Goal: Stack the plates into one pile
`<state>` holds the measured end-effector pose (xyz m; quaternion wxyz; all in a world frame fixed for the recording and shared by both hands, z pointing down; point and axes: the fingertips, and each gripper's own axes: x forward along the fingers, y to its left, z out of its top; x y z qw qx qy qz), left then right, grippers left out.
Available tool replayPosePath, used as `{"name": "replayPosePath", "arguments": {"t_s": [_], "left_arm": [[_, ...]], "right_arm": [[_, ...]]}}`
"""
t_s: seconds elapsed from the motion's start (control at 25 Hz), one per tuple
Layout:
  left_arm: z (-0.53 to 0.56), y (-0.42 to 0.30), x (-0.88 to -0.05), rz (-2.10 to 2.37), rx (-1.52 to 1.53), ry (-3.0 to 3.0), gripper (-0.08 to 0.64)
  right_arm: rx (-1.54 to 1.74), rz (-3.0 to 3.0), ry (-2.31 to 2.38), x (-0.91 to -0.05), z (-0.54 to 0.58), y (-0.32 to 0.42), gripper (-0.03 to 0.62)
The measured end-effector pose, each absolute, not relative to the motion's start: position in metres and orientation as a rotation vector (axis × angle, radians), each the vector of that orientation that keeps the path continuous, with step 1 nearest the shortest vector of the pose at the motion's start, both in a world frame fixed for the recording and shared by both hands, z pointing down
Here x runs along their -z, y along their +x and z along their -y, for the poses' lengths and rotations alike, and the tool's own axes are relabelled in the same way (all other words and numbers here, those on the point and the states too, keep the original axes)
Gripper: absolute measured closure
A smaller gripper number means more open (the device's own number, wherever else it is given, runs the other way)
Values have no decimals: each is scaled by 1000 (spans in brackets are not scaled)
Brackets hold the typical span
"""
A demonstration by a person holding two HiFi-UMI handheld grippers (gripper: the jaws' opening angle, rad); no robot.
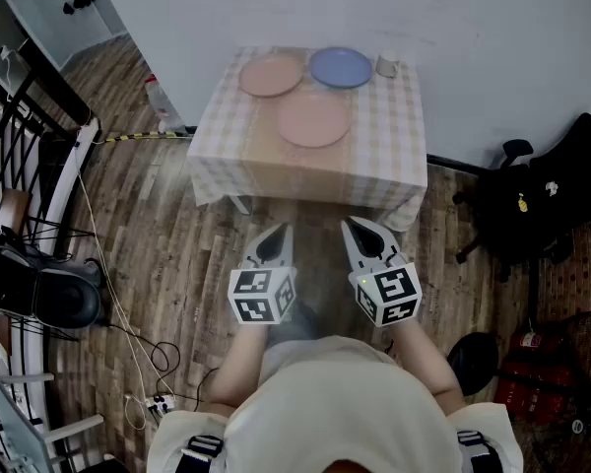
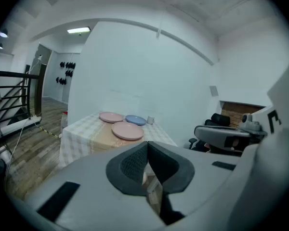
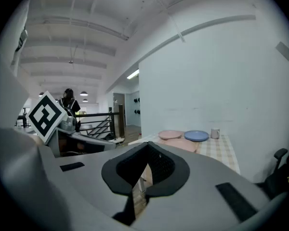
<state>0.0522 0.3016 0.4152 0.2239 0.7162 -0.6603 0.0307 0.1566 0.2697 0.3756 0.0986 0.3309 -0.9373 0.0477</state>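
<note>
Well ahead of clenched, empty L claw (image 1: pixel 278 235) & R claw (image 1: pixel 360 231) sit 3 unstacked plates (image 1: pixel 313 120).

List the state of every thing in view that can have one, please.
left tongs, shut, empty, short of the table.
right tongs, shut, empty, short of the table.
back pink plate, flat on the table, empty, not stacked.
blue plate, flat, empty, not stacked.
front pink plate, flat, empty, not stacked.
white mug, upright beside the blue plate.

Top centre, we see pink plates (image 1: pixel 314 119), a blue plate (image 1: pixel 341 67), a white mug (image 1: pixel 387 64), a pale checked tablecloth (image 1: pixel 394 146); the floor (image 1: pixel 158 235) is brown.
</note>
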Motion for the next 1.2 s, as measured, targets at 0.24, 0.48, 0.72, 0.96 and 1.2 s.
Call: {"name": "replayPosePath", "arguments": {"t_s": [0.24,0.48,0.72,0.96,1.2], "left_arm": [[-362,100,-419,1836,-87,1997,557],[-404,102,-425,1860,-81,1967,557],[-415,104,-425,1861,-52,1958,556],[-418,99,-424,1863,-50,1943,557],[-406,96,-425,1850,-50,1935,557]], "right_arm": [[-142,2799,977,-378,-324,194,592],[-140,2800,967,-383,-361,207,592],[-155,2796,981,-385,-374,217,592],[-200,2791,974,-388,-377,214,592],[-231,2770,995,-391,-362,210,592]]}}
